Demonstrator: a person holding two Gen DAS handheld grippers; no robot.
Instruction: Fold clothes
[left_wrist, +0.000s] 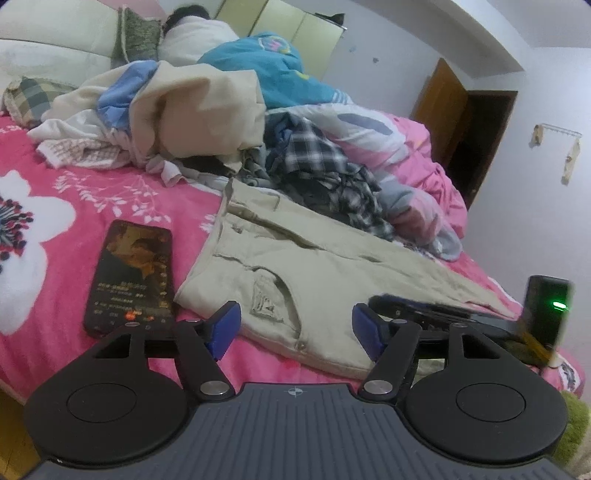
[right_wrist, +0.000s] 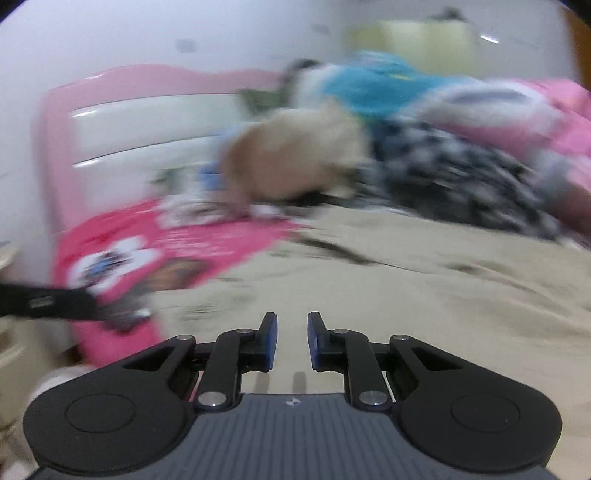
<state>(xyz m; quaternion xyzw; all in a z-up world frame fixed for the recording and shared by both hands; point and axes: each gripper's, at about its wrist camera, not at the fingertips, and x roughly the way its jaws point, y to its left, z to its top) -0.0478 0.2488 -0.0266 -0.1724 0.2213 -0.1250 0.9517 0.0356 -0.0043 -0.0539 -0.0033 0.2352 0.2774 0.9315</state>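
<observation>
Clearly two grippers are in view, one per camera. In the left wrist view the left gripper (left_wrist: 295, 326) is spread wide with nothing between its blue pads, hovering at the near edge of one pair of beige trousers (left_wrist: 295, 258) laid flat on the pink floral bedspread (left_wrist: 74, 206). One phone (left_wrist: 129, 277) lies face up, screen lit, just beside the trousers' left edge. Behind them sits one heap of unfolded clothes (left_wrist: 207, 122) — cream, blue and plaid pieces tangled together, too mixed to count. Farther back a person (left_wrist: 199, 33) lies under a teal cover, mostly hidden. At the right edge, part of the other tool shows, with a green light.

In the right wrist view the right gripper (right_wrist: 291, 341) is part-way released — a narrow gap, nothing held — low over the beige cloth. Everything beyond it is badly motion-blurred.
</observation>
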